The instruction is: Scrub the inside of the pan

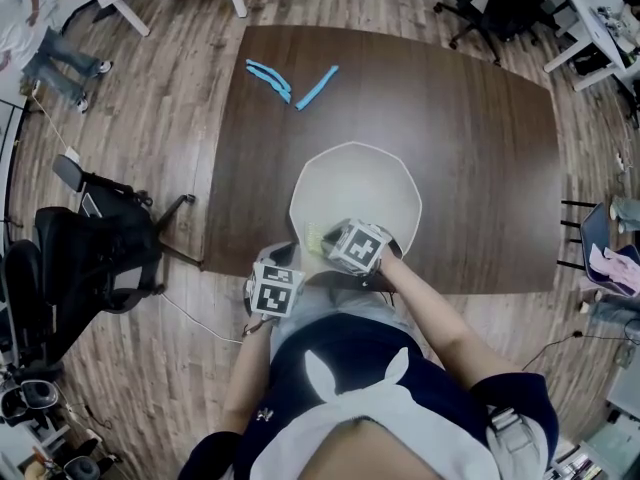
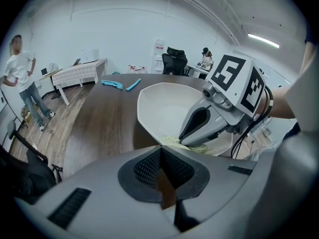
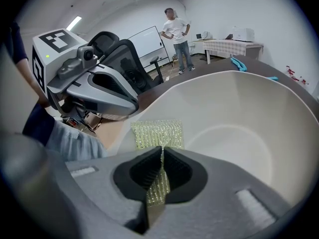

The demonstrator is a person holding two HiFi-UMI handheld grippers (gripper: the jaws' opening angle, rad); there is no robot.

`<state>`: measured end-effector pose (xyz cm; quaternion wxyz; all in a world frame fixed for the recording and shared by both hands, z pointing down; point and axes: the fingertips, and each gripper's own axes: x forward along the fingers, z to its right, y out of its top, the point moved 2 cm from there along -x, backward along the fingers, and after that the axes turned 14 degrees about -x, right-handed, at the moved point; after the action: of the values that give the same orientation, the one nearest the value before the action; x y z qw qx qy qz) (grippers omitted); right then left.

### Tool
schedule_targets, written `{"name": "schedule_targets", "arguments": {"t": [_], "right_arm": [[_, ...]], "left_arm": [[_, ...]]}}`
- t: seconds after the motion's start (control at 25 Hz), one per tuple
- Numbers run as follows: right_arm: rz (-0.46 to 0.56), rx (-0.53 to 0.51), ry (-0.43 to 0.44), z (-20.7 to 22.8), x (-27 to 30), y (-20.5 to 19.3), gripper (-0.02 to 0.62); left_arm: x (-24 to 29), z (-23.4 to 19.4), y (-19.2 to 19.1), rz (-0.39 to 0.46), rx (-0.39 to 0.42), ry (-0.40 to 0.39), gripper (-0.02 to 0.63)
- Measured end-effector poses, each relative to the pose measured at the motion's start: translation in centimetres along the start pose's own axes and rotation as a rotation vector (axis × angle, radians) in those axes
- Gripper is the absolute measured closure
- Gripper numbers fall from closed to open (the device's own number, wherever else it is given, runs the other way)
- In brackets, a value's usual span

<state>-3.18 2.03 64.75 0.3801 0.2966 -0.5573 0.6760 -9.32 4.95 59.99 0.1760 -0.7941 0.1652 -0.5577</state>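
A white pan (image 1: 360, 183) sits at the near edge of the dark brown table (image 1: 480, 158). My right gripper (image 3: 162, 153) is shut on a yellow-green scrubbing pad (image 3: 157, 132) that lies flat against the pan's (image 3: 239, 113) near inner wall, just below the rim. In the left gripper view the pad (image 2: 174, 141) shows under the right gripper (image 2: 183, 136). My left gripper (image 2: 160, 156) is shut on a thin brown piece at the pan's (image 2: 164, 101) near rim, apparently its handle. In the head view the left gripper (image 1: 275, 290) and right gripper (image 1: 358, 246) sit side by side.
Two light-blue tools (image 1: 290, 80) lie on the table's far left part. A black office chair (image 1: 90, 248) stands on the wood floor to the left. A person (image 2: 22, 83) stands far off by a white table (image 2: 82, 71).
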Motion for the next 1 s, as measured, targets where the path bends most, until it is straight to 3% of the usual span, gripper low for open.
{"name": "schedule_targets", "arguments": {"t": [0.68, 1.0], "right_arm": [[0.102, 0.034, -0.053, 1.1, 0.0, 2.3, 0.583], [0.125, -0.006, -0.1, 1.8, -0.1, 3.4, 0.583]], "left_arm": [[0.5, 0.6, 0.5, -0.027, 0.036, -0.046, 0.601], [0.6, 0.5, 0.5, -0.034, 0.033, -0.052, 0.601]]}}
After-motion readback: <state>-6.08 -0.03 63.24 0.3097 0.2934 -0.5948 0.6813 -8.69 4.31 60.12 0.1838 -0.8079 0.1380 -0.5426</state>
